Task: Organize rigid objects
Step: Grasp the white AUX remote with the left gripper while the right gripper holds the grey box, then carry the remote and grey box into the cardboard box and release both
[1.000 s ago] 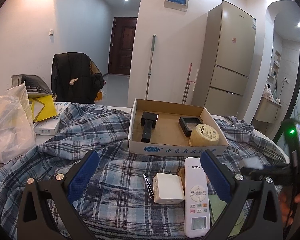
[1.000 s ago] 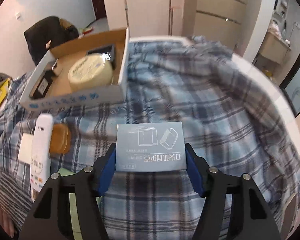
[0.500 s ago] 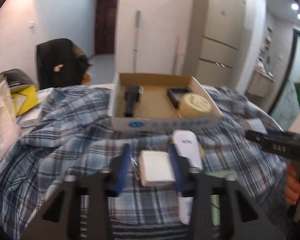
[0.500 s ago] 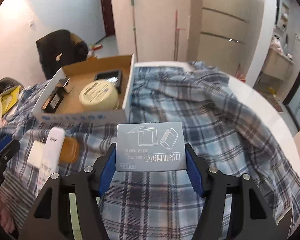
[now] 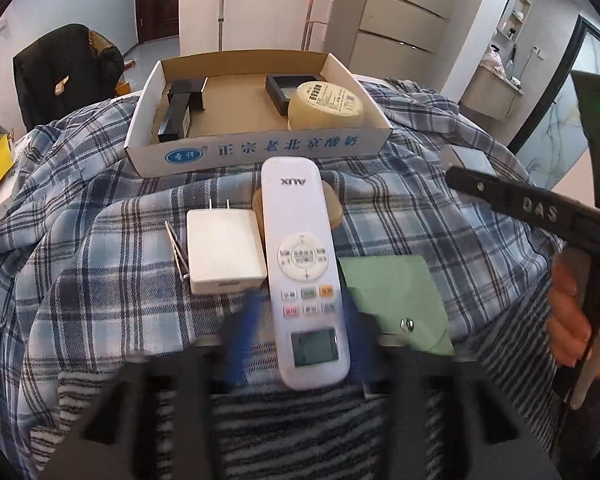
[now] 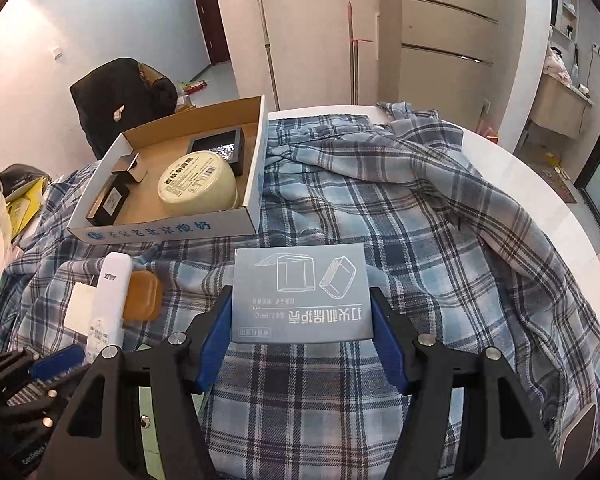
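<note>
A white AUX remote [image 5: 302,264] lies on the plaid cloth in front of a cardboard box [image 5: 256,148]. My left gripper [image 5: 300,344] is blurred; its blue pads sit on either side of the remote's near end, and I cannot tell if they grip it. The remote also shows in the right wrist view [image 6: 108,304]. My right gripper [image 6: 300,328] is shut on a grey printed box [image 6: 300,292], held above the cloth to the right of the cardboard box [image 6: 172,224].
A white charger [image 5: 222,250], tweezers [image 5: 177,248], an amber case [image 6: 142,295] and a green pouch [image 5: 396,296] lie beside the remote. The cardboard box holds a round cream tub [image 5: 326,105] and black items [image 5: 180,110]. A chair [image 5: 64,72] stands behind.
My left gripper narrowed and shifted right from around the white charger to the remote's near end. My right gripper has risen slightly, still holding the grey box.
</note>
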`<state>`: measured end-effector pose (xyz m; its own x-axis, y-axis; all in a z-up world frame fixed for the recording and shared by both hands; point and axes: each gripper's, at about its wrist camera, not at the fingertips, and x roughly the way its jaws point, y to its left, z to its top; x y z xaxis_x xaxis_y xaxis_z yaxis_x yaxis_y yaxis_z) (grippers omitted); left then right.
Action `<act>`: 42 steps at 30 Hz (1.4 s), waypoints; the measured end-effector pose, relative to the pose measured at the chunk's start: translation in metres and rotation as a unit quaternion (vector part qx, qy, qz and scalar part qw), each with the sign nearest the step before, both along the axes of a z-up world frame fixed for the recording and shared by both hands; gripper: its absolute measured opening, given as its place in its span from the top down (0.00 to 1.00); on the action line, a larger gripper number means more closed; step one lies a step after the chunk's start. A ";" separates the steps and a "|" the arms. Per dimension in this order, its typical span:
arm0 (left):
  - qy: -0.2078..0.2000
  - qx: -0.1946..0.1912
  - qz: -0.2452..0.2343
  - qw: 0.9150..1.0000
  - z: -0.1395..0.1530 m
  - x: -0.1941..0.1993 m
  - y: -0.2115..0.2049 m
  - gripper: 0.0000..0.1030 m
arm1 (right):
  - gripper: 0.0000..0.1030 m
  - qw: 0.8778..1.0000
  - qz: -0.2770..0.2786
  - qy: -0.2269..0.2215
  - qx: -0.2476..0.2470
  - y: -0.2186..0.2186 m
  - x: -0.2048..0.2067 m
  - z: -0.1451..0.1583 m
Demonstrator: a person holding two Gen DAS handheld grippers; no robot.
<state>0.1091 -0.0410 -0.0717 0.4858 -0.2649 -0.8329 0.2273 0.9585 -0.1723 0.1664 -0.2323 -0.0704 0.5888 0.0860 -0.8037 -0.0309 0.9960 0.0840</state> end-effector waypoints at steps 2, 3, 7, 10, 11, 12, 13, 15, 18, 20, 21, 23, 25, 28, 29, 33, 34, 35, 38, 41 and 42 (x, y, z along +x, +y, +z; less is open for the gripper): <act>0.000 -0.009 -0.004 1.000 0.000 0.005 -0.001 0.30 | 0.39 1.000 0.003 0.001 0.004 0.000 -0.001 0.001; 0.005 -0.008 -0.003 1.000 -0.001 0.009 -0.002 0.30 | 0.39 1.000 0.003 0.002 0.006 0.000 -0.001 0.001; 0.038 -0.018 -0.004 0.999 -0.007 0.021 -0.003 0.30 | 0.39 1.000 -0.001 -0.003 0.009 -0.003 -0.002 0.004; 0.043 0.006 0.013 0.999 -0.013 0.025 -0.008 0.37 | 0.39 1.000 -0.002 0.000 0.009 -0.003 -0.001 0.004; 0.042 0.013 0.025 0.999 -0.015 0.028 -0.008 0.47 | 0.39 1.000 -0.002 0.002 0.010 -0.003 -0.001 0.003; 0.045 0.009 0.031 0.998 -0.016 0.031 -0.006 0.50 | 0.39 1.000 -0.001 0.004 0.011 -0.003 -0.001 0.002; 0.050 0.004 0.041 0.998 -0.018 0.034 -0.005 0.51 | 0.39 1.000 0.001 0.006 0.012 -0.003 -0.001 0.001; 0.050 -0.007 0.050 0.998 -0.018 0.038 -0.004 0.52 | 0.39 1.000 0.003 0.006 0.012 -0.001 -0.001 0.001; 0.052 -0.004 0.049 0.997 -0.017 0.042 -0.007 0.59 | 0.39 1.000 0.005 0.005 0.009 0.001 -0.001 0.001; 0.052 0.002 0.047 0.998 -0.017 0.041 -0.009 0.59 | 0.39 1.000 0.005 0.006 0.011 0.001 -0.001 0.001; 0.050 0.002 0.043 0.998 -0.015 0.039 -0.009 0.59 | 0.39 1.000 0.004 0.007 0.012 0.000 -0.001 0.001; 0.040 0.009 0.028 0.999 -0.013 0.035 -0.014 0.59 | 0.39 1.000 0.002 0.007 0.014 -0.001 -0.001 0.001; 0.029 0.015 0.021 0.999 -0.006 0.025 -0.012 0.59 | 0.39 1.000 0.002 0.007 0.015 -0.002 -0.001 0.002; 0.016 0.009 0.016 1.000 0.006 0.013 -0.008 0.59 | 0.39 1.000 0.003 0.007 0.014 -0.002 -0.001 0.002; 0.011 0.005 0.015 1.000 0.011 0.009 -0.006 0.59 | 0.39 1.000 0.003 0.007 0.013 -0.002 -0.001 0.001; -0.012 0.006 0.014 1.000 0.030 -0.003 0.000 0.59 | 0.39 1.000 0.001 0.005 0.007 -0.002 -0.001 0.001; -0.013 0.009 0.014 1.000 0.031 -0.004 0.001 0.59 | 0.39 1.000 0.000 0.005 0.004 -0.002 0.000 0.000; -0.012 0.012 0.016 1.000 0.034 -0.004 0.002 0.59 | 0.39 1.000 -0.002 0.005 0.001 -0.001 0.000 -0.001; -0.012 0.013 0.018 1.000 0.038 -0.002 0.004 0.59 | 0.39 1.000 -0.001 0.001 -0.009 0.000 0.000 -0.002; -0.021 0.011 0.022 0.999 0.045 -0.003 0.011 0.59 | 0.39 1.000 0.007 -0.008 -0.012 0.003 -0.002 0.001; -0.023 0.013 0.025 0.999 0.047 -0.001 0.013 0.59 | 0.39 1.000 0.008 -0.011 -0.013 0.003 -0.003 0.002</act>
